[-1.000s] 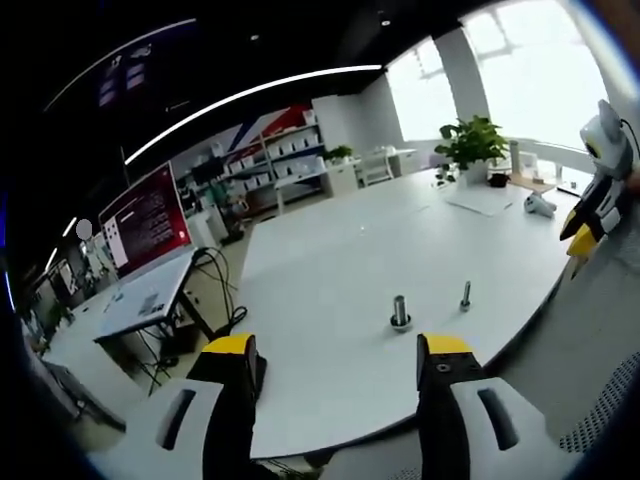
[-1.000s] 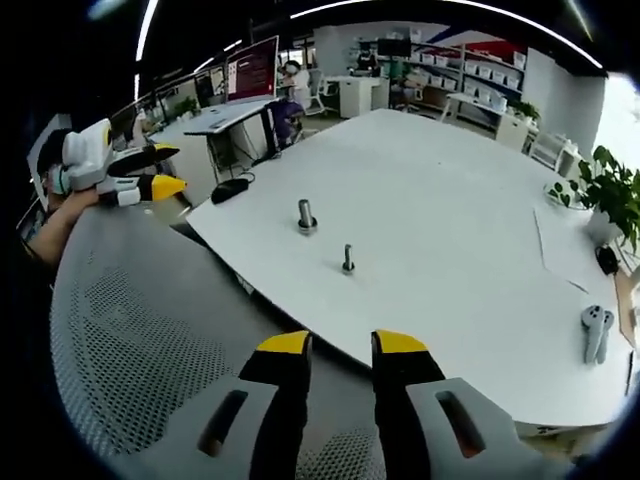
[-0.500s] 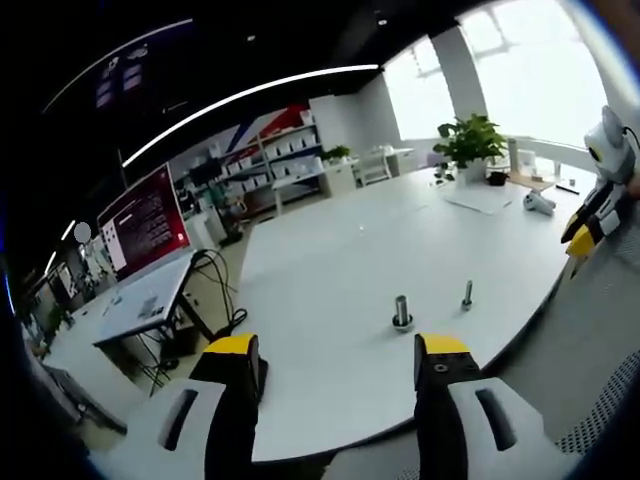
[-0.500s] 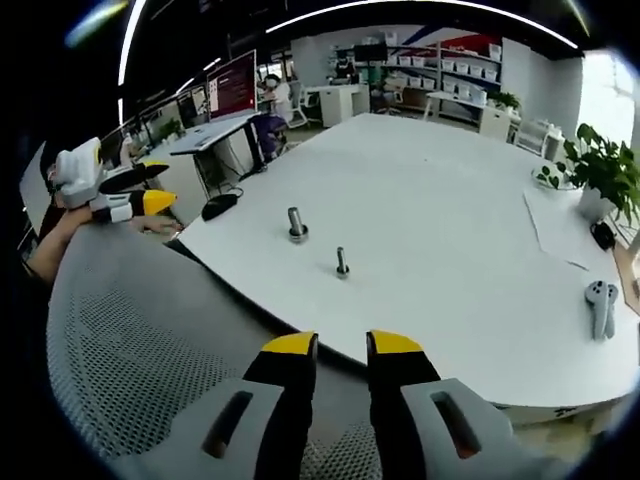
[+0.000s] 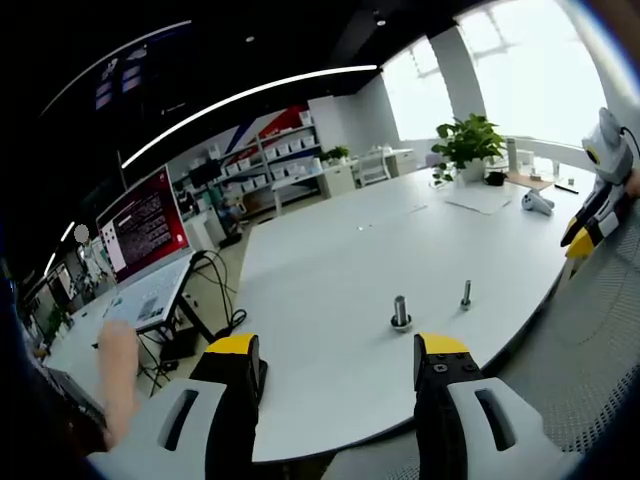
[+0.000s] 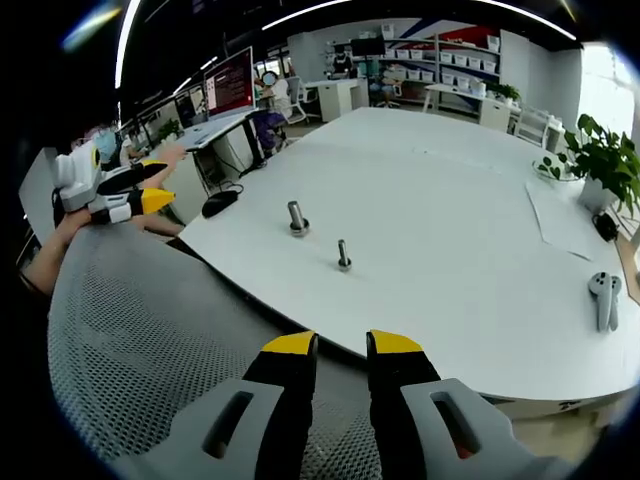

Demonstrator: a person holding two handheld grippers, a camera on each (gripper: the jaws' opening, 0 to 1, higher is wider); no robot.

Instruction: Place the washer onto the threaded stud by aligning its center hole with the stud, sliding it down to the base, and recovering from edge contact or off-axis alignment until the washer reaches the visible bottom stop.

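Little has shifted in the last second: both grippers hold much the same stance off the table's edge, and a blurred hand (image 5: 115, 375) has come in low on the left of the left gripper view; the left gripper (image 5: 335, 360) keeps its jaws spread wide with nothing between them; the right gripper (image 6: 335, 348) has its jaws a narrow gap apart, also empty, over a mesh chair back (image 6: 150, 340).

On the white table (image 6: 450, 230) the wider stud (image 5: 400, 312) with a ring at its foot stands upright near the curved front edge; whether that ring is the washer I cannot tell; the thin bolt (image 5: 466, 294) stands just beside it, apart.

Broad bare tabletop stretches beyond both; far off sit a sheet of paper (image 6: 560, 215), a potted plant (image 6: 605, 165) and a white controller (image 6: 603, 298).
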